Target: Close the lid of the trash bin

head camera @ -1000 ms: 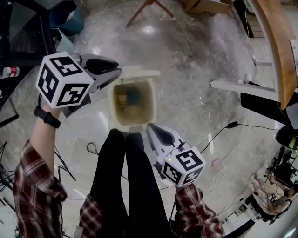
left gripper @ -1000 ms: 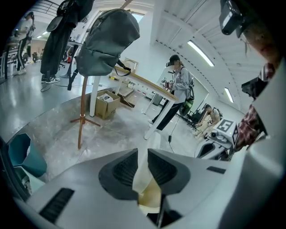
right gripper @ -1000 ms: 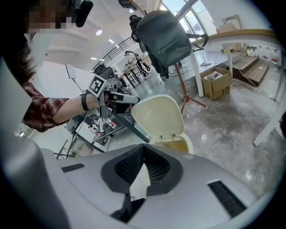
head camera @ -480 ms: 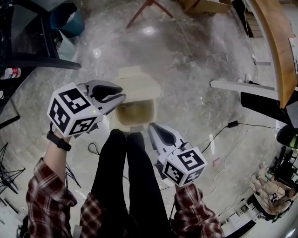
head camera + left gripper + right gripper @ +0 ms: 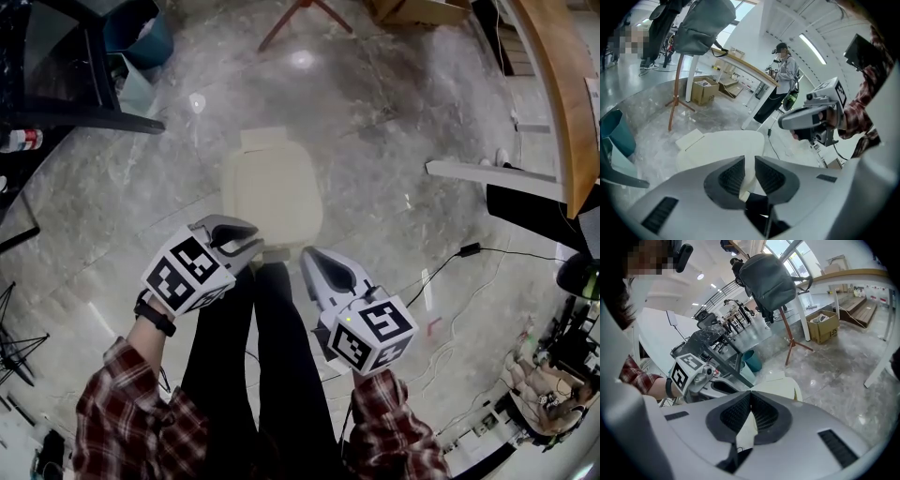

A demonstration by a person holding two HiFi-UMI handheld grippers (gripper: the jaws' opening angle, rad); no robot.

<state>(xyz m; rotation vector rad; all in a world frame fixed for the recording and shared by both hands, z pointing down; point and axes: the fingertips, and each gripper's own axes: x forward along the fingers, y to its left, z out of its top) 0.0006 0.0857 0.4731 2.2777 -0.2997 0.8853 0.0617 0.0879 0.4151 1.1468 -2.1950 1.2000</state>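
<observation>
Head view, left gripper: the left gripper (image 5: 251,246) sits just under the lower left corner of the bin, tips pointing up-frame at it.
Left jaws: apart by only a narrow slit, with nothing in between. In the left gripper view, the cream lid (image 5: 722,140) just shows through the gap.
Right gripper: the right gripper (image 5: 305,253) is at the bin's lower right corner. Its ribbed dark pads meet at the tips and it's carrying nothing.
Where the bin is: the trash bin (image 5: 272,192) is in the middle of the frame, straight up-frame from both grippers, and its lid is lying flat over the opening.
Key relation: the lid's long axis runs top to bottom in the frame. What looks like the hinge tab is at the upper end, and the free edge faces the grippers. Both sit about equally close to that edge, the left maybe a hair nearer. How high they are above it can't be judged.
Task status: looks basically done, since no gap shows around the lid.
Materials: the bin is smooth cream plastic, a rounded rectangle with soft corners. The gripper shells are grey and matte.
Around it: a glossy marble-look floor (image 5: 394,122), and the person's black-clad legs (image 5: 253,356) sit between the two grippers.
</observation>
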